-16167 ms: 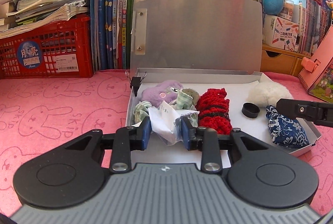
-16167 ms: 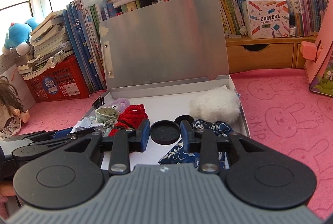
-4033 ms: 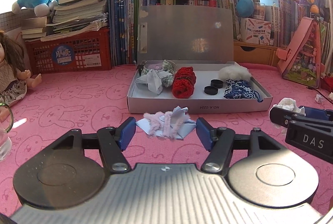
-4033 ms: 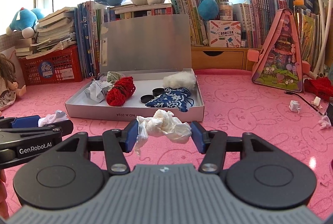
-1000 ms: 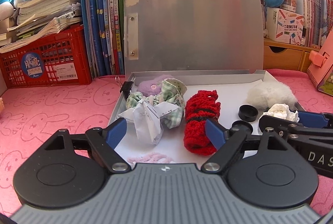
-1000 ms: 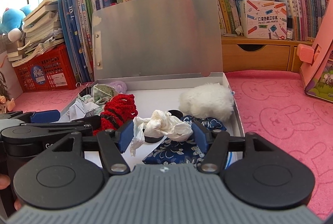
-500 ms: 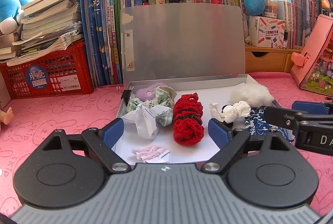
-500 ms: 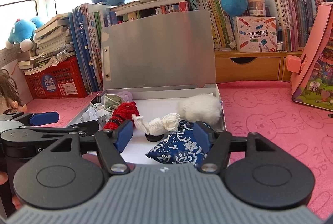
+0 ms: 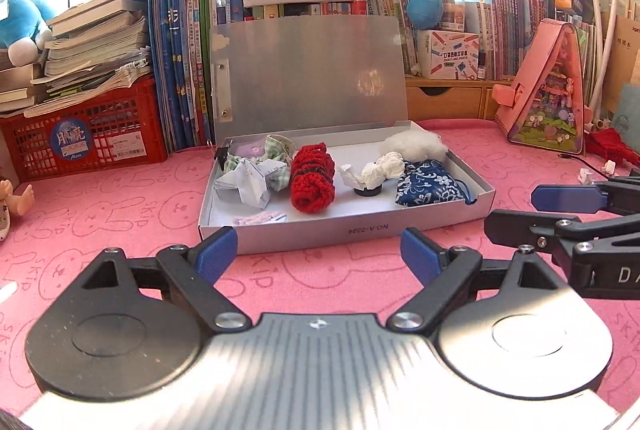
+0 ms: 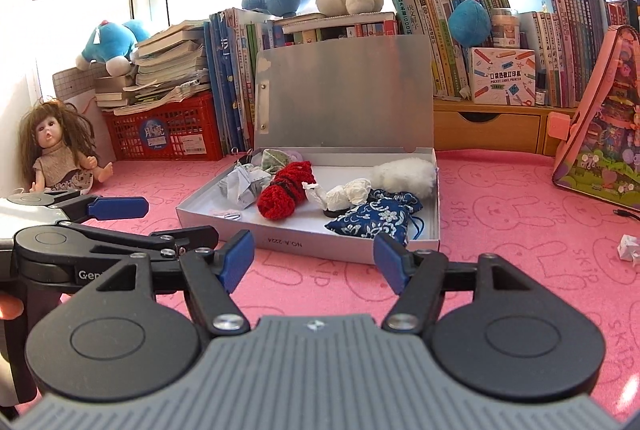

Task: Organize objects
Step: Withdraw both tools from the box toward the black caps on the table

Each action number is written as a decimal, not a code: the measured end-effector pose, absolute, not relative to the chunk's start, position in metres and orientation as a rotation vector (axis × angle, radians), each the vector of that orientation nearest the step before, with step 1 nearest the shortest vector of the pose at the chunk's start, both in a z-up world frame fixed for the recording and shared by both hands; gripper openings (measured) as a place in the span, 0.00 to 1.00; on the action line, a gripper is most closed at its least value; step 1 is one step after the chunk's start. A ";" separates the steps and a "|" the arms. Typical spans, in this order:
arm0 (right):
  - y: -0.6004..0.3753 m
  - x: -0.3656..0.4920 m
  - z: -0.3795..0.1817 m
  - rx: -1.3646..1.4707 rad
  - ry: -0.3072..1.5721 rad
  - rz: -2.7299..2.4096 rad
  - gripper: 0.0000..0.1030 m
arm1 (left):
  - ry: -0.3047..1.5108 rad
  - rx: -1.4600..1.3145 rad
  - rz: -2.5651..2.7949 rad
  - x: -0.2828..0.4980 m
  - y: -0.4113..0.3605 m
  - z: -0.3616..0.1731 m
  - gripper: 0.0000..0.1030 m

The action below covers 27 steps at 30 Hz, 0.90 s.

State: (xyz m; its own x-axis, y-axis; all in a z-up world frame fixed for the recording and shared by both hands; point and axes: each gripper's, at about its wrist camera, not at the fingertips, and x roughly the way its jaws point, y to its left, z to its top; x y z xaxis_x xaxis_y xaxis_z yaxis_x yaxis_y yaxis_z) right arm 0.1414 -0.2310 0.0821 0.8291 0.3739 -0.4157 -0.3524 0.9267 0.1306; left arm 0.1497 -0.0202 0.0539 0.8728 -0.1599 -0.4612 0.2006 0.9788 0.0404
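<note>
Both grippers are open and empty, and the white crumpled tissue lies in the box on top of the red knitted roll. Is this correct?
Not quite. The white crumpled tissue lies on the black round lid, beside the red knitted roll, not on it; the right wrist view shows this. Both grippers, left and right, are open and empty.

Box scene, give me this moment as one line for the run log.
left gripper: open, empty | right gripper: open, empty | box: lid up | white tissue: in box, on black cap | both grippers in front of box

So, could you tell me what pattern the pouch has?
White flowers on dark blue pouch, clearest in right wrist view.
</note>
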 end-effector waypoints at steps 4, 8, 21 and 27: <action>-0.235 0.111 0.072 0.068 0.485 0.430 0.75 | 0.481 0.093 -0.188 0.124 -0.014 0.045 0.89; -0.235 0.083 0.063 0.074 0.510 0.467 0.75 | 0.486 0.100 -0.179 0.100 -0.008 0.037 0.89; -0.219 0.047 0.036 0.074 0.581 0.515 0.64 | 0.505 0.090 -0.136 0.057 0.001 0.017 0.89; -0.215 0.050 0.029 0.092 0.626 0.529 0.38 | 0.507 0.075 -0.127 0.051 0.005 0.016 0.89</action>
